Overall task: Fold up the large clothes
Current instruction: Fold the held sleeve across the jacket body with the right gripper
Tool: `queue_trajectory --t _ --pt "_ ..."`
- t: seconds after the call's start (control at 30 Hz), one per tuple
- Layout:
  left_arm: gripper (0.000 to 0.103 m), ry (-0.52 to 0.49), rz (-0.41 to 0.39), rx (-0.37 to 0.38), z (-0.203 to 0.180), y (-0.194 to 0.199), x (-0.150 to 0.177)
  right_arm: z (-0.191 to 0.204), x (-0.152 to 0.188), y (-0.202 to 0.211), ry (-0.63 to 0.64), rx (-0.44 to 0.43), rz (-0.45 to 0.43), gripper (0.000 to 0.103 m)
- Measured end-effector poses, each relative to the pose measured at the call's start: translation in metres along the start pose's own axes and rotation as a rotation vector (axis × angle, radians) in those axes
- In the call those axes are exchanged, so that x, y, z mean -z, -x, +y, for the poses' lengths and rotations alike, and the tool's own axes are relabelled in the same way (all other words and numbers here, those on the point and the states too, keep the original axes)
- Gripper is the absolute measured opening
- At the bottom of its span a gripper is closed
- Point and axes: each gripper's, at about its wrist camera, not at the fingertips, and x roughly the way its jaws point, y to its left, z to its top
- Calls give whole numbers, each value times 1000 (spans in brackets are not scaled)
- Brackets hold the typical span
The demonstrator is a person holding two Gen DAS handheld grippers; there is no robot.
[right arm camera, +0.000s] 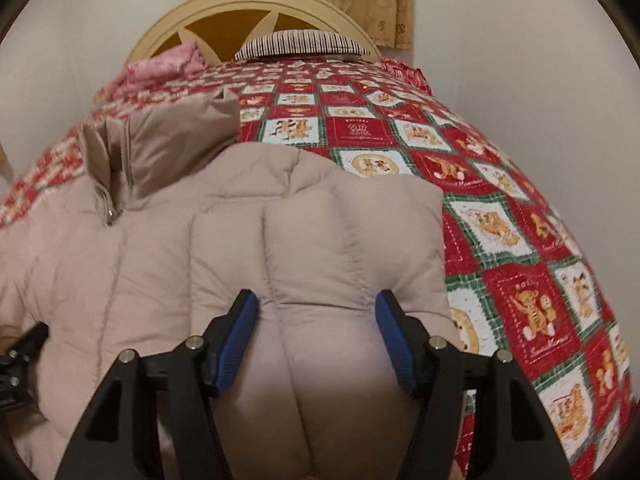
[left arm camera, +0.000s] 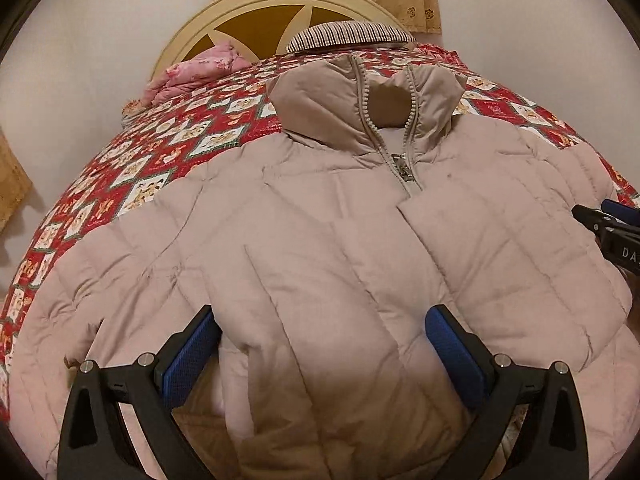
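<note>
Jacket [left arm camera: 320,248] flat; right tool [left arm camera: 612,236] marked "DA".

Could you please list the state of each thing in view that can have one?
puffer jacket: spread flat on the bed, front up.
zipper: closed to the chest, collar open.
left gripper: open, straddling jacket fabric.
right gripper: open, straddling jacket fabric.

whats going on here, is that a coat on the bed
Yes. A beige puffer jacket lies front up on a bed with a red patterned bedspread, collar toward the headboard. A person holds a gripper in each hand. The left gripper and right gripper are both open, each straddling padded fabric near the jacket's lower end. Neither has clamped down, and no fold is visible.
</note>
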Motion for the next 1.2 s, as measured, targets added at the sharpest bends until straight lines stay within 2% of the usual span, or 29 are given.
queue_trajectory --t 0.47,1.2 --pt "102 -13 -6 -25 -1 -1 1 -1 3 -12 16 14 49 68" --pt "102 -12 -6 -25 -2 -1 1 4 3 -16 43 52 57 68"
